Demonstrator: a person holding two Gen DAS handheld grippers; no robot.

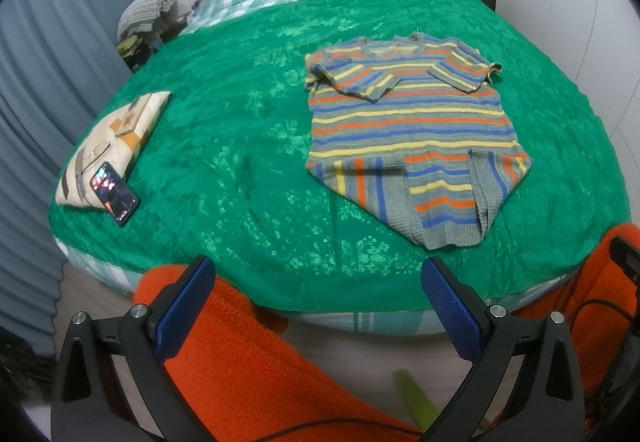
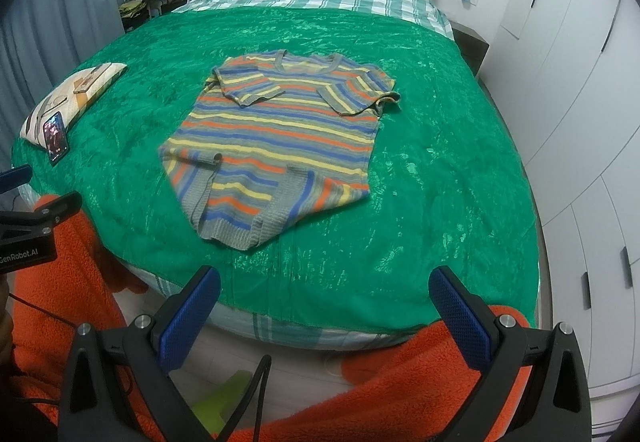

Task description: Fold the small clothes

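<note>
Striped top (image 2: 276, 137) flat on green bedspread (image 2: 440, 169) | both grippers' fingers wide apart, empty

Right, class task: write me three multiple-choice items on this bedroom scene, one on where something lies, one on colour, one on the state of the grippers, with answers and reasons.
1. Where does the phone lie?
A. On the striped top
B. At the near end of the patterned cushion, left of the top
C. On the checked bedding by the headboard

2. Which colour is the blanket under the striped top?
A. Green
B. Purple
C. Black

3. What state are the left gripper and right gripper in?
A. Both shut on the top
B. Left shut, right open
C. Both open, holding nothing

Answers: 1 B, the phone leans on the cushion's near end, well apart from the top. 2 A, the spread around the top is bright green. 3 C, each wrist view shows blue pads set wide apart with nothing between them.
</note>
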